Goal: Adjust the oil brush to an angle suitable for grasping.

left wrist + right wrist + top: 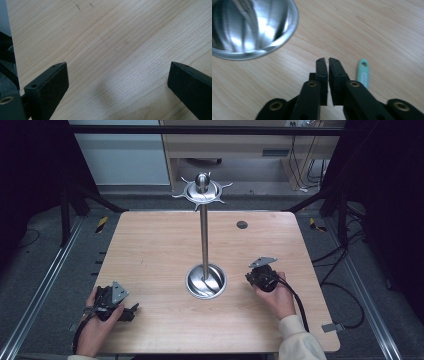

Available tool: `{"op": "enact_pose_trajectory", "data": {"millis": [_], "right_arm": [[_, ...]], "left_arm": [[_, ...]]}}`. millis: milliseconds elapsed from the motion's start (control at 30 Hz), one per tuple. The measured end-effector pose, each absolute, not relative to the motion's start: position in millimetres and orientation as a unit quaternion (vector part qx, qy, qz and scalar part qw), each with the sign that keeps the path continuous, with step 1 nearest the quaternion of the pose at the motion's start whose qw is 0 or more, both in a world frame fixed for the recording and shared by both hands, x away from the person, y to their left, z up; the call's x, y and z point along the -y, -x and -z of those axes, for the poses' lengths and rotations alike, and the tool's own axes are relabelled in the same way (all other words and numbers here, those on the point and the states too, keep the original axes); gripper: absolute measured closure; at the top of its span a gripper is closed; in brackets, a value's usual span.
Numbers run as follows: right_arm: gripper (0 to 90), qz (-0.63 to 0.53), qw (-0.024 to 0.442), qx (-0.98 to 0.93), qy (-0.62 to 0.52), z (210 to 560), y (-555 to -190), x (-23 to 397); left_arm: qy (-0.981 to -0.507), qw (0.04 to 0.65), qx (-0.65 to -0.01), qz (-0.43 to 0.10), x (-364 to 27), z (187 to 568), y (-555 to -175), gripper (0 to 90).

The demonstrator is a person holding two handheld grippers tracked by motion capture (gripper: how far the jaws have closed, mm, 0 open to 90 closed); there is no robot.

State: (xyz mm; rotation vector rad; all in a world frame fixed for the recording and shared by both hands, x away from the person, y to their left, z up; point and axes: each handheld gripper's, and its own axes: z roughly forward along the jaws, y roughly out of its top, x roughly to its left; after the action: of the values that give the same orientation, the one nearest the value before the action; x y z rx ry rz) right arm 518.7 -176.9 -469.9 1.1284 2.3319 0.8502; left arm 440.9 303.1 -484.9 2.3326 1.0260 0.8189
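High view: square pale-wood table, rounded corners, bare grain all round a polished steel stand with dished round base at centre. Left gripper near the front-left edge, jaws spread wide. Right gripper just beside the base, jaws together, empty; flat mint-green tag alongside.

- The table is pale wood with fine visible grain, smooth and matt.
- On the table, the stand looks like polished metal; its round base is glossy and mirror-bright.
- Beside that base, the right claw is matt black, with brass-coloured rivets.
- The left claw has matt, finely textured black pads.
- Just beside the right claw, a small mint-green tag looks like smooth plastic.
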Motion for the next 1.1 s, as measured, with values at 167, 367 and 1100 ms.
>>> {"op": "enact_pose_trajectory", "data": {"millis": [167,367,1100], "right_arm": [[90.0,-0.294,0.21,-0.828,-0.429,473.3,-522.5,186.1],[90.0,-0.274,0.218,-0.83,-0.434,477.9,-525.5,190.3],[90.0,-0.211,0.236,-0.828,-0.462,486.6,-531.1,192.3]], "left_arm": [[-0.848,0.231,-0.373,-0.297,-303.1,484.9,-440.8,3.1],[-0.848,0.231,-0.372,-0.298,-303.0,484.7,-440.7,3.1],[-0.85,0.227,-0.369,-0.298,-302.7,484.7,-440.7,3.1]]}}
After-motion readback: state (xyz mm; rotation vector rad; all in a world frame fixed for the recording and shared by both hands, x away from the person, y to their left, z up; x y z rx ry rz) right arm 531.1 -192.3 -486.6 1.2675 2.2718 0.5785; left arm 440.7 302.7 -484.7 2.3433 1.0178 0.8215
